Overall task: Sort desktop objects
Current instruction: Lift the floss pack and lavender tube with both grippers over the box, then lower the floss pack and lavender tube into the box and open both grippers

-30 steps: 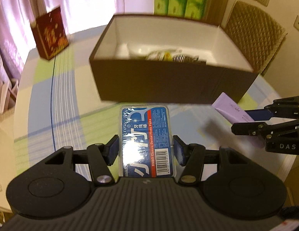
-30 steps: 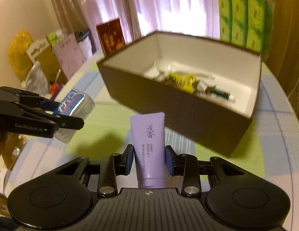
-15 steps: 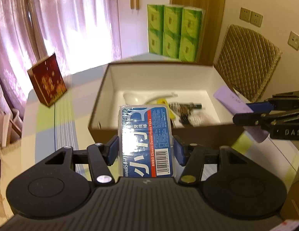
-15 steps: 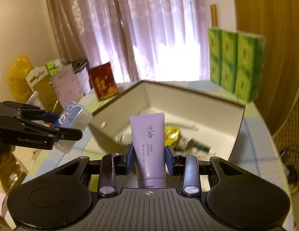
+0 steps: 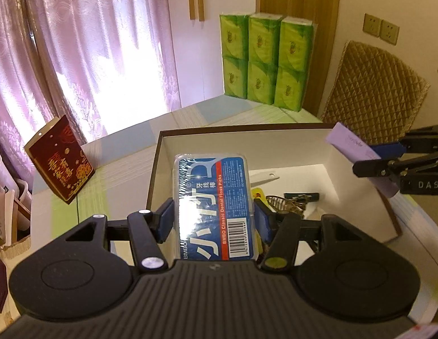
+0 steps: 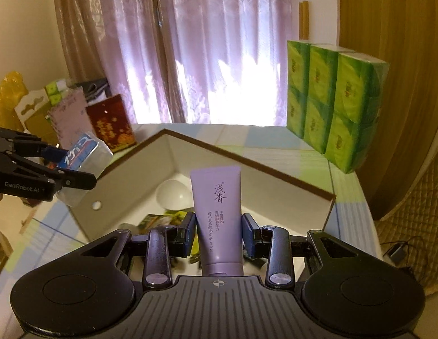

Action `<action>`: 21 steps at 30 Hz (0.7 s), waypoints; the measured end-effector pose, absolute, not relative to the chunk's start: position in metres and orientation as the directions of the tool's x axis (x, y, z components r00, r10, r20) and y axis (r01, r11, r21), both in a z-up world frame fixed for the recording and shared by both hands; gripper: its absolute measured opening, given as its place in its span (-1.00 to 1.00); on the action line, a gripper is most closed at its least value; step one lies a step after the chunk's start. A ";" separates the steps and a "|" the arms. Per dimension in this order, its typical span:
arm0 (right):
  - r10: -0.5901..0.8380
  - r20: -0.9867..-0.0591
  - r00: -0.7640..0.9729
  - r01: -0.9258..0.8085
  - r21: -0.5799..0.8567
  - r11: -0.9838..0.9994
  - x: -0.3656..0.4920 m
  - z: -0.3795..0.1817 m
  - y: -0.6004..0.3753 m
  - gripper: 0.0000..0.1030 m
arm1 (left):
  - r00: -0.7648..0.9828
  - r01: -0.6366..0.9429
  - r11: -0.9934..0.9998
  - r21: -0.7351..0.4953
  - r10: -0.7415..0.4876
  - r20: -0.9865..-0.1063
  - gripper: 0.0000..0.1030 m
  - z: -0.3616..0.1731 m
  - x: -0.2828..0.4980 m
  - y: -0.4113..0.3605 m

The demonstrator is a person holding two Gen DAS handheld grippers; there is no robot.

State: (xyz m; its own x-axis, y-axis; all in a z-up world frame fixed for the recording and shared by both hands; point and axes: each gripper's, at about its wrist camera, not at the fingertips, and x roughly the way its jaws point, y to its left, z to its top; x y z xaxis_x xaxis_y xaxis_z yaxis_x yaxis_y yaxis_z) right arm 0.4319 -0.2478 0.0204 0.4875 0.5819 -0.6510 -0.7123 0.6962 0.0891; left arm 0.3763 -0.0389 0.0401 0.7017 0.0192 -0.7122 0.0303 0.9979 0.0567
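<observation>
Left wrist view: the left claw (image 5: 211,220) is pinching the floss pick box (image 5: 211,206), blue label up, held over the near-left part of the open brown box (image 5: 155,180) on the bench (image 5: 120,169). This view picks out a dark tube (image 5: 300,196) lying on the box floor, and off to the right the right claw (image 5: 388,156) clamped on the purple tube (image 5: 353,145), side-on, above the box's right wall. A quilted chair back (image 5: 371,90) and wall sockets (image 5: 381,28) show only here

Right wrist view: the right claw (image 6: 219,234) grips the purple tube (image 6: 217,220) by its lower half, cap end towards the camera, poised over the box. Only this side shows the white spoon bowl (image 6: 172,195) and a yellow-green packet (image 6: 168,219) inside, plus a hole in the box wall (image 6: 96,205). The left claw (image 6: 74,166) comes in from the left, above the box's corner, with the floss pick box (image 6: 83,158) tilted

Both views catch the green tissue packs (image 6: 331,107) and the red gift bag (image 6: 113,124) standing on the bench beyond
</observation>
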 end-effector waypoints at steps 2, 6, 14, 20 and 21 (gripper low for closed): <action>0.576 -0.659 0.484 -0.713 0.086 0.696 0.441 0.017 -0.247 -0.38 | 0.690 0.029 0.998 0.052 0.018 -0.724 0.03 0.034 0.387 -0.037; 0.565 -0.677 0.472 -0.712 0.085 0.697 0.456 0.009 -0.245 -0.38 | 0.668 0.022 0.998 0.059 0.029 -0.744 0.03 0.021 0.404 -0.034; 0.538 -0.718 0.441 -0.715 0.081 0.694 0.479 -0.010 -0.241 -0.38 | 0.633 0.022 0.997 0.072 0.042 -0.773 0.03 0.001 0.425 -0.032; 0.514 -0.746 0.423 -0.728 0.058 0.684 0.491 -0.023 -0.236 -0.38 | 0.605 0.017 0.997 0.078 0.051 -0.794 0.03 -0.014 0.439 -0.028; 0.510 -0.750 0.422 -0.730 0.053 0.682 0.493 -0.026 -0.235 -0.38 | 0.599 0.017 0.997 0.078 0.052 -0.799 0.03 -0.017 0.442 -0.028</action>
State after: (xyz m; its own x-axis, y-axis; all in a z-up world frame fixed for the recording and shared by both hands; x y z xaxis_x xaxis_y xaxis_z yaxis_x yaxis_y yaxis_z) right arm 0.4933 -0.2351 -0.0255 0.4222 0.5098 -0.7496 -0.7297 0.6817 0.0527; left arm 0.4418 -0.0281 -0.0172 0.5993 0.0523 -0.7988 0.0173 0.9968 0.0783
